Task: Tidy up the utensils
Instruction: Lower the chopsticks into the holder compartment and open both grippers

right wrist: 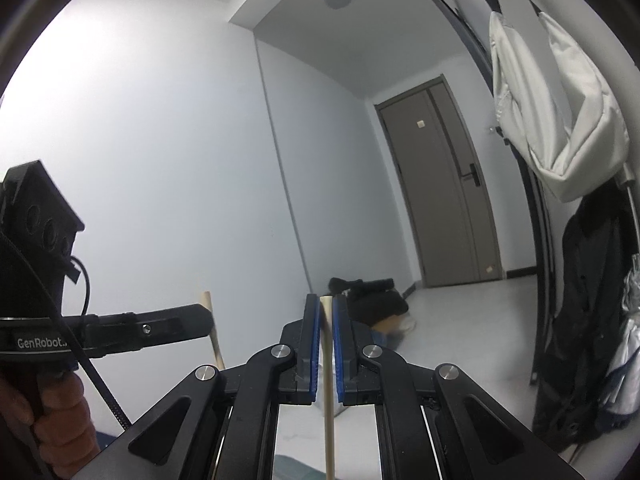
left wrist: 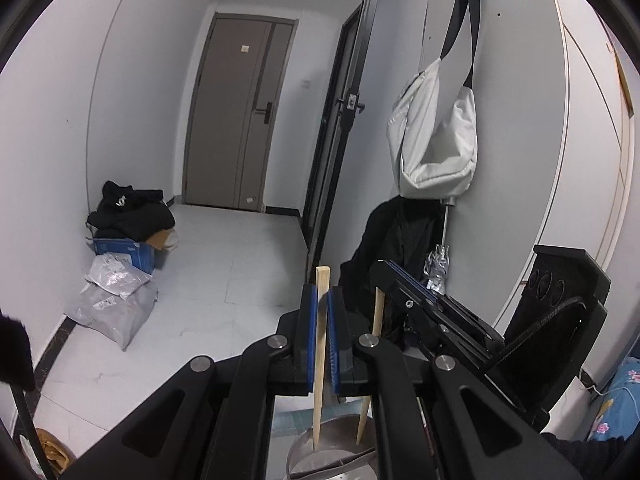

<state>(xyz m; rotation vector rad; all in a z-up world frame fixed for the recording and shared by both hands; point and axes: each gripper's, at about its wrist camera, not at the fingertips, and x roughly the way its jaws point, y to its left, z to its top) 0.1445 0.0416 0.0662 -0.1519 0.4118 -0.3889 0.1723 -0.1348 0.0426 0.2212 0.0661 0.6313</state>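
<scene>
Pinching one wooden chopstick (left wrist: 321, 332) each, left hand-held gripper (left wrist: 322, 300) tilted down, right hand-held gripper (right wrist: 327, 306) level.

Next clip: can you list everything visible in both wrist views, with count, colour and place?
chopstick: two, pale wood, one upright in each gripper
metal bowl: one, silver, below the chopstick tips
entrance door: one, grey-brown, end of the hallway
shoulder bag: one, white with black strap, hanging on the right wall
dark coat: one, black, hanging under the bag
cardboard box: one, blue, left corner of the floor, black clothes piled on top
plastic mailers: a few, grey, on the floor before the box
left gripper: black with blue pads, shut on a chopstick
right gripper: same make, shut on a chopstick
</scene>
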